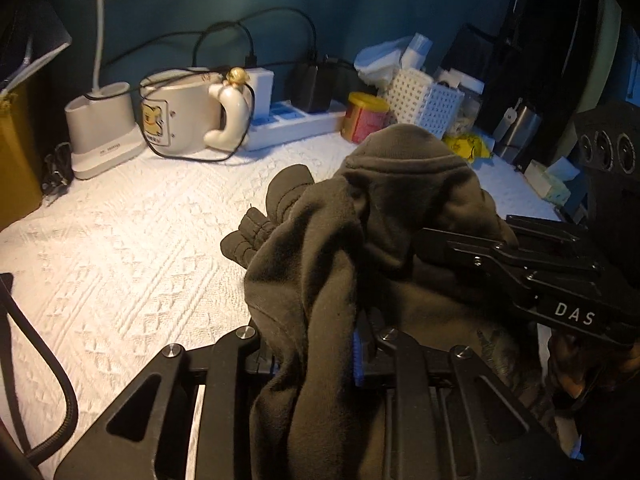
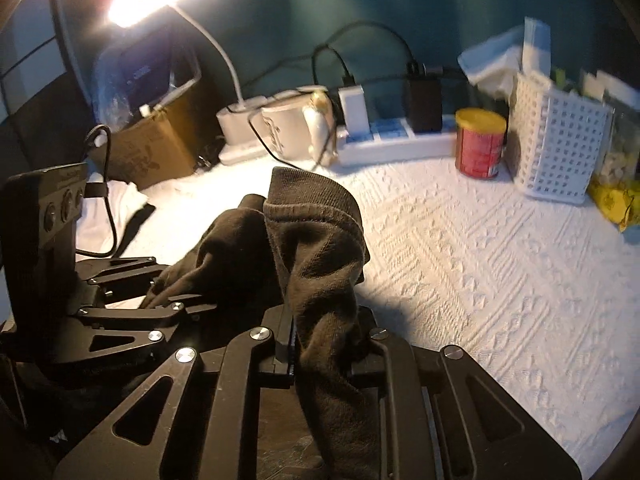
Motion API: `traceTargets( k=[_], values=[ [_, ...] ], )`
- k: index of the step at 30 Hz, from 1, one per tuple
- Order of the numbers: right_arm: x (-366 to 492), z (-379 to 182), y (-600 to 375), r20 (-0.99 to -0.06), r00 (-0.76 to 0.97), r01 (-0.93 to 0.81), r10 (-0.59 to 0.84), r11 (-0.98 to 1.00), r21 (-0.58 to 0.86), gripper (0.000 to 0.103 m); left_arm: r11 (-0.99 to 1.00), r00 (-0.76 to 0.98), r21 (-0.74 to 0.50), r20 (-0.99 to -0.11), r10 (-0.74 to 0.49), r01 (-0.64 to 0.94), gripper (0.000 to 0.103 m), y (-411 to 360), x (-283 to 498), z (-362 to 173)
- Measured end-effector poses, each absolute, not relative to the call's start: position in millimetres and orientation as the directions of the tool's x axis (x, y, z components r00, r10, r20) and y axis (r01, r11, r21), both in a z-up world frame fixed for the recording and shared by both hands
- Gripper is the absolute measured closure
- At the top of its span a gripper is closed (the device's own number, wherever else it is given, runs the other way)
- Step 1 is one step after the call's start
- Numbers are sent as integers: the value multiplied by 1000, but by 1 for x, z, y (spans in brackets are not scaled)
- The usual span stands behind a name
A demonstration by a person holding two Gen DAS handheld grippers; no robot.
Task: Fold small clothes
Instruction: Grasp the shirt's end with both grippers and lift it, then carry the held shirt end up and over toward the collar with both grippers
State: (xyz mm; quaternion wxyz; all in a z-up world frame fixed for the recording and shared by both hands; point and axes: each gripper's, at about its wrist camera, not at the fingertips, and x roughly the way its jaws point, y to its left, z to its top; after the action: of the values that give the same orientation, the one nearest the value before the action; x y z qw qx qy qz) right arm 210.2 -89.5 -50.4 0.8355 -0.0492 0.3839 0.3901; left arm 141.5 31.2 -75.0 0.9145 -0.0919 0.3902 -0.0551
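Basket [image 2: 560, 144] holds tissue; both hand-held grippers [image 1: 316, 360] [image 2: 324, 344] clench dark garment [image 1: 360, 232].

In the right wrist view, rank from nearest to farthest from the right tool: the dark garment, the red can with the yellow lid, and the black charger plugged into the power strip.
1. Dark brown fabric garment: clamped in the right tool, centre foreground.
2. Red can with yellow lid: right of centre, on the white textured cloth.
3. Black charger: behind the can, on the white power strip by the wall.
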Motion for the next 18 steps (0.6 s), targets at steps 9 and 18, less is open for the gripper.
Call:
traceTargets(
  k=[9, 18],
  values=[
    [182, -19, -99, -625, 460, -704, 631, 688, 177, 87, 983, 753, -180, -644, -137, 25, 81, 25, 115, -42],
    [150, 15, -106, -564, 506, -723, 652, 677, 135, 87, 986, 810, -165, -576, -111, 18, 81, 17, 78, -16]
  ],
)
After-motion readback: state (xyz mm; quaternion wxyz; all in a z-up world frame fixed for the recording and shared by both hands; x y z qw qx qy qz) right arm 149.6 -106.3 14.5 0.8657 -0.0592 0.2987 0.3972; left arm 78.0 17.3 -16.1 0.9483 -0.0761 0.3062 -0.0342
